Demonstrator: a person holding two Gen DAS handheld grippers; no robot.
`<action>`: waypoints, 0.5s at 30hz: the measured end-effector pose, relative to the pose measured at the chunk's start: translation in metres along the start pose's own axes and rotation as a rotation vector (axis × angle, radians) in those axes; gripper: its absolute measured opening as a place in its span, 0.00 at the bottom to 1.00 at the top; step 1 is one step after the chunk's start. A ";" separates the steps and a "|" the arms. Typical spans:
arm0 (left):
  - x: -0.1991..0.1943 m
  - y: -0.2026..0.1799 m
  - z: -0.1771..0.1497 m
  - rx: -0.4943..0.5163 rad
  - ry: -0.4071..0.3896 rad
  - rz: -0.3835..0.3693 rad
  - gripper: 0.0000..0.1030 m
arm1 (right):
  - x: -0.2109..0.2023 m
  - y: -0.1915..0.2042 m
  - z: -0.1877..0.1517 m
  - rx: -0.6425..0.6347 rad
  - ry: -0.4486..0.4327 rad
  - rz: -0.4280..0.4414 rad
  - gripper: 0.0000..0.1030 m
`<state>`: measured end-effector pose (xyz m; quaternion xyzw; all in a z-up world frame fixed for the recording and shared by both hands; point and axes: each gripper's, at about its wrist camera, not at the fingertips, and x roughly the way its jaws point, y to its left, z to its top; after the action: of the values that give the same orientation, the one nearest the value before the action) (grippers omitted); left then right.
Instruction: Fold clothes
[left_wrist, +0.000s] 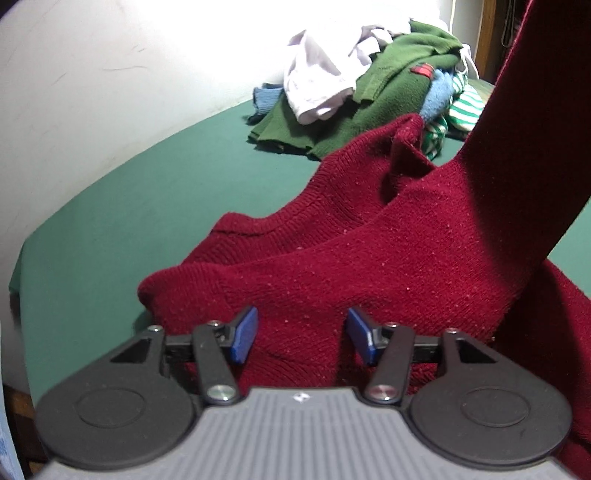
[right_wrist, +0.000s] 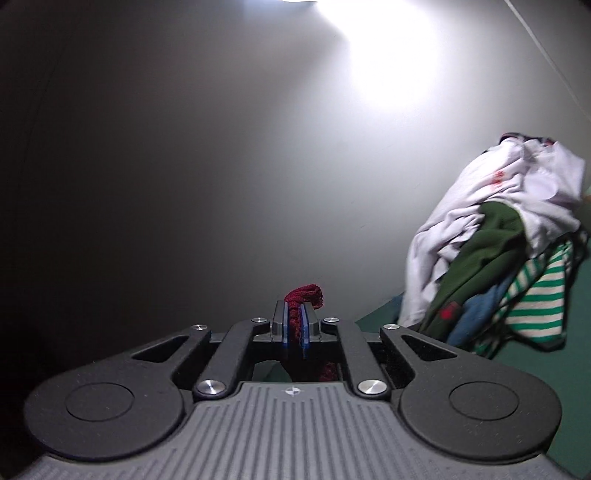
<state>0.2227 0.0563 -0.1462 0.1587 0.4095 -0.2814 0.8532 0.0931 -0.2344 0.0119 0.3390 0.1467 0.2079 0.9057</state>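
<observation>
Red sweater (left_wrist: 369, 236) spread on the green bed sheet (left_wrist: 147, 192), its body along the near edge, one sleeve drawn up taut toward the top right and out of view. Pile of unfolded clothes (left_wrist: 369, 85) toward the far edge by the white wall (left_wrist: 92, 74), well apart from the near hem.

Left gripper (left_wrist: 302, 334) over the sweater's near part, blue pads (left_wrist: 245, 334) about half apart, cloth below and between them but not pinched; nothing held. Right gripper (right_wrist: 294, 325) clamped narrow on a tuft of the red knit (right_wrist: 306, 295), lifted and facing the wall, the pile off to its right.

Step in hand, by the look of it: raising the sleeve to bring it over the body. Next move probably calls for carrying the sleeve across and laying it flat on the chest, with the left either pressing or pinching the body to keep it from dragging. Risk: the whole sweater sliding after the sleeve.

Hidden or unclear: cuff end cut off in the left view; second sleeve not to be made out; bed's right side cut off; right view mostly dark wall and glare; pile contents only partly readable.
</observation>
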 end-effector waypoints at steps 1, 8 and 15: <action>-0.003 -0.001 -0.001 -0.006 -0.004 0.001 0.54 | 0.004 0.007 -0.005 0.005 0.026 0.035 0.07; -0.028 -0.014 -0.020 -0.009 -0.021 -0.008 0.54 | 0.025 0.040 -0.041 -0.011 0.179 0.179 0.08; -0.053 -0.029 -0.051 -0.071 -0.034 -0.010 0.54 | 0.027 0.071 -0.075 -0.154 0.322 0.296 0.08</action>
<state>0.1470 0.0777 -0.1368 0.1215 0.4056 -0.2738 0.8636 0.0662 -0.1316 0.0026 0.2494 0.2217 0.4003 0.8535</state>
